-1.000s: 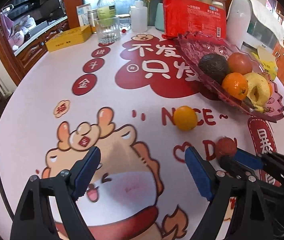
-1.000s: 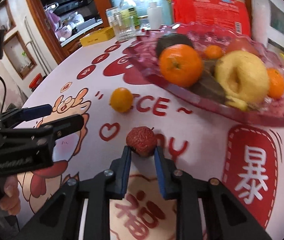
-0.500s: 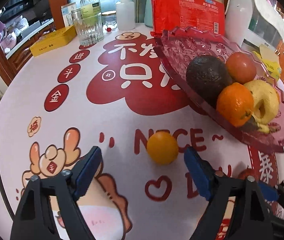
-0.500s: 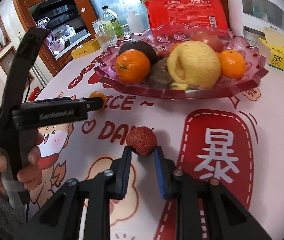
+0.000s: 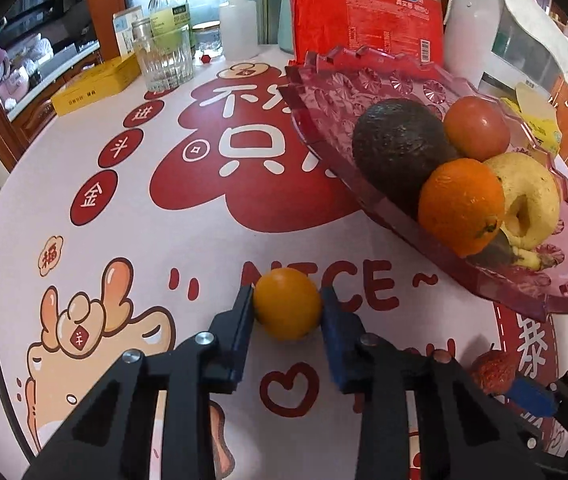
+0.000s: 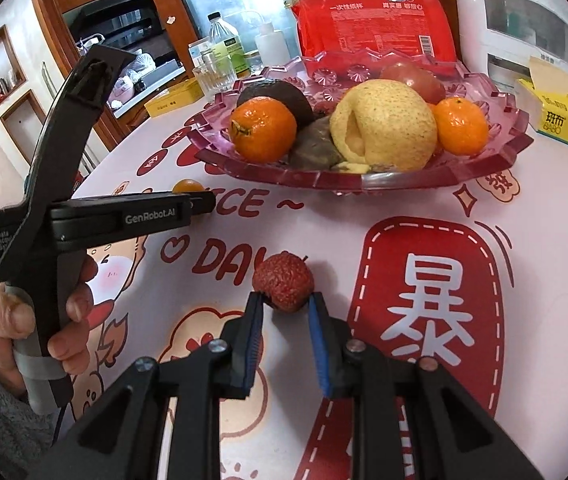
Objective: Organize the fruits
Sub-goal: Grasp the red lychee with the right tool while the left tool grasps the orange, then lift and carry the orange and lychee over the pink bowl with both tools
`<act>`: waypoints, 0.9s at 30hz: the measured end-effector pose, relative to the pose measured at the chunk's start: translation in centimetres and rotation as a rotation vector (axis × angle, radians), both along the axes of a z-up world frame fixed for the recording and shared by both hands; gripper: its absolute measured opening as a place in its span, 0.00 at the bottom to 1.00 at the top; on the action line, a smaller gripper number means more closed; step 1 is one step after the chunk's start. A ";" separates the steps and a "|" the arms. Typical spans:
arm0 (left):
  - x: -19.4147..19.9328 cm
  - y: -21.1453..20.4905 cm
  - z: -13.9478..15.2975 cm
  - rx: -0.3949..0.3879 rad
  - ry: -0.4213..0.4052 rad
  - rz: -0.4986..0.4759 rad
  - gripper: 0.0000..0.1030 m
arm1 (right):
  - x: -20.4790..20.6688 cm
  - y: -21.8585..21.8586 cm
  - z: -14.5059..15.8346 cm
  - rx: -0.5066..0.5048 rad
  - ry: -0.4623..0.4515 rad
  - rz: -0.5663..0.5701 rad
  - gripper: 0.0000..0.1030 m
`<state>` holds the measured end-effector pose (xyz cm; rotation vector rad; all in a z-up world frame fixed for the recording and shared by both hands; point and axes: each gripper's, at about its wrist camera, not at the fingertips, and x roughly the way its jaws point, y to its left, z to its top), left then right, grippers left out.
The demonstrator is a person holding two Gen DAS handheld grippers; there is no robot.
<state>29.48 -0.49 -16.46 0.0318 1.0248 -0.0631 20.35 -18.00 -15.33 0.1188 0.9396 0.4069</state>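
My left gripper (image 5: 287, 300) is shut on a small yellow-orange citrus (image 5: 287, 304) that rests on the printed tablecloth; the citrus also peeks out behind the left gripper in the right wrist view (image 6: 186, 186). My right gripper (image 6: 284, 298) is shut on a red lychee (image 6: 283, 281), which also shows at the lower right of the left wrist view (image 5: 493, 372). The pink glass fruit tray (image 6: 364, 180) holds an avocado (image 5: 398, 146), oranges (image 6: 263, 128), a yellow apple (image 6: 388, 130) and a tomato (image 5: 477, 128). It stands beyond both grippers.
At the table's back stand a red pack of paper cups (image 5: 366, 16), a ribbed glass (image 5: 168, 56), a bottle (image 5: 169, 4) and a yellow box (image 5: 96, 84). A white appliance (image 5: 496, 28) and a yellow tissue box (image 6: 560, 120) sit at the right.
My left gripper moved forward to the yellow-orange citrus and closed on it. My right gripper kept its hold on the lychee and drew back from the tray, swinging to face it squarely.
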 end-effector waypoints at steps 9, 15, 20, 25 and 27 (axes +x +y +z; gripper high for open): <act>-3.5 -0.5 1.6 0.021 -0.007 -0.070 0.30 | -1.2 0.0 1.0 -0.007 -0.013 0.006 0.22; -6.8 -1.5 5.0 0.022 -0.033 -0.158 0.30 | -2.9 -0.2 3.0 -0.009 -0.037 0.016 0.22; -8.8 -2.7 9.1 0.036 -0.076 -0.233 0.30 | -4.3 -0.4 6.8 -0.013 -0.087 0.037 0.07; -9.3 -3.2 12.5 0.025 -0.123 -0.267 0.30 | -5.1 -0.2 10.5 -0.088 -0.170 0.052 0.07; -9.1 -2.9 12.6 0.015 -0.118 -0.255 0.30 | -4.7 -0.1 10.3 -0.113 -0.162 0.051 0.07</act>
